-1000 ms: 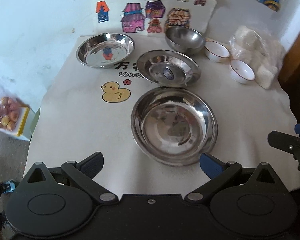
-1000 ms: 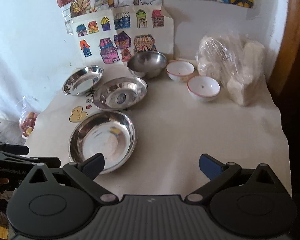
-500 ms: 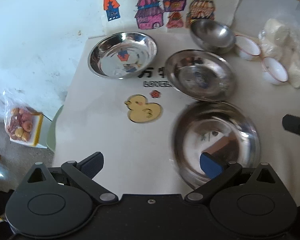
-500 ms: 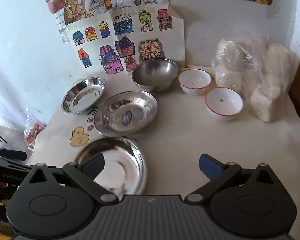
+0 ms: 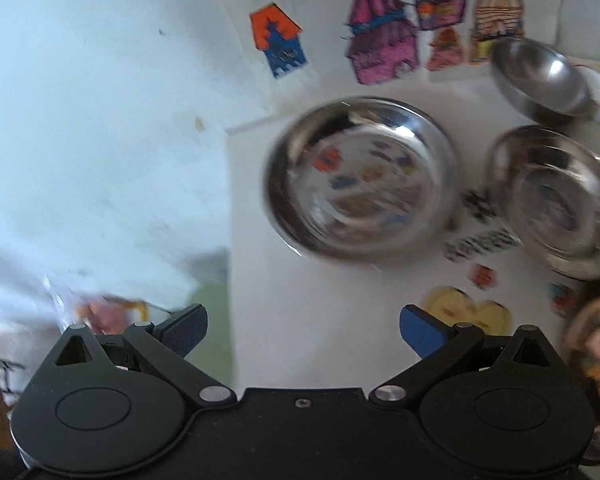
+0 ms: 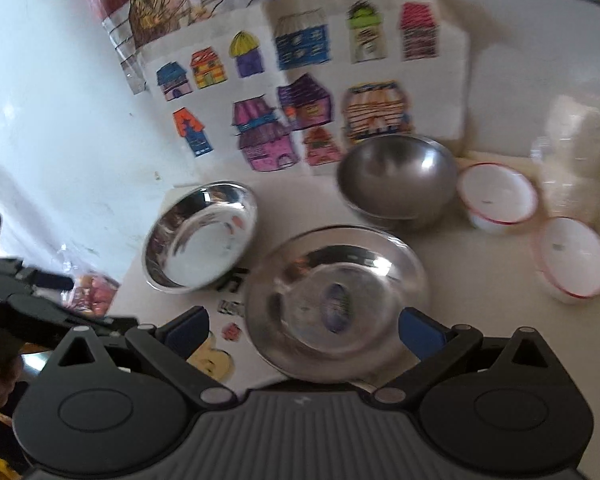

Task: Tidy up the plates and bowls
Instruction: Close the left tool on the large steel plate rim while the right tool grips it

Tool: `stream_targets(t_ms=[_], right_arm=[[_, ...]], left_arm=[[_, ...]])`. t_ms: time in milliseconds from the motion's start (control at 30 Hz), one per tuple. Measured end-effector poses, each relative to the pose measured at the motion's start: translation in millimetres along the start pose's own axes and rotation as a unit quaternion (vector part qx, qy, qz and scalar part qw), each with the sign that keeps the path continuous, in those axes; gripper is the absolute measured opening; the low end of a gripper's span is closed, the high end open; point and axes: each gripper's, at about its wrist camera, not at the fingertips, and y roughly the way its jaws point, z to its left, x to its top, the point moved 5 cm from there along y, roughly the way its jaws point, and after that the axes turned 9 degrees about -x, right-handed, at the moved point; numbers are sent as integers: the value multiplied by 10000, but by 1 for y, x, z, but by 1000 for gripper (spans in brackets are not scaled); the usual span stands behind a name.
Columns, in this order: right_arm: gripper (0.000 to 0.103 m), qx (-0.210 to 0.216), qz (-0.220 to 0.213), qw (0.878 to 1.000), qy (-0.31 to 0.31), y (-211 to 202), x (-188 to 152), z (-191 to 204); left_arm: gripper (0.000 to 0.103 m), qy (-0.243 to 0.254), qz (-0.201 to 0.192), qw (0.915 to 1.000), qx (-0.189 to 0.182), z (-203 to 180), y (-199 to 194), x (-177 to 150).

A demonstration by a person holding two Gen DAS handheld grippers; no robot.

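Both claws are gaping wide, gripping nothing: the left gripper [image 5: 303,326] is facing a steel dish [image 5: 360,178], the right gripper [image 6: 304,326] a steel plate [image 6: 336,300]. A steel bowl [image 6: 396,180], two white bowls [image 6: 496,202] and a plastic bag [image 6: 580,152] are sitting behind.

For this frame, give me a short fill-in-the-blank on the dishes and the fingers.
1. The white bowl has a ___ rim.
2. The deep steel bowl stands right in front of a sheet of coloured ___ drawings.
3. The right gripper has its fingers ___, holding nothing.

Missing words: red; house; open
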Motion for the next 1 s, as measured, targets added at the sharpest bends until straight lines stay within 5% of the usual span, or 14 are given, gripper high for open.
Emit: stream_targets(t_ms=[267, 567, 733, 1000], right_arm=[[99, 187, -88, 9996, -179, 42, 39, 27], [80, 307, -69, 9990, -327, 84, 69, 43], [65, 384, 107, 9988, -271, 106, 74, 52], [54, 345, 462, 9974, -429, 133, 68, 69]], left_arm=[[102, 363, -218, 9987, 294, 32, 22, 49], [99, 387, -237, 9988, 176, 42, 52, 78], [90, 260, -140, 9995, -96, 42, 62, 75], [62, 62, 26, 9988, -483, 46, 74, 71]])
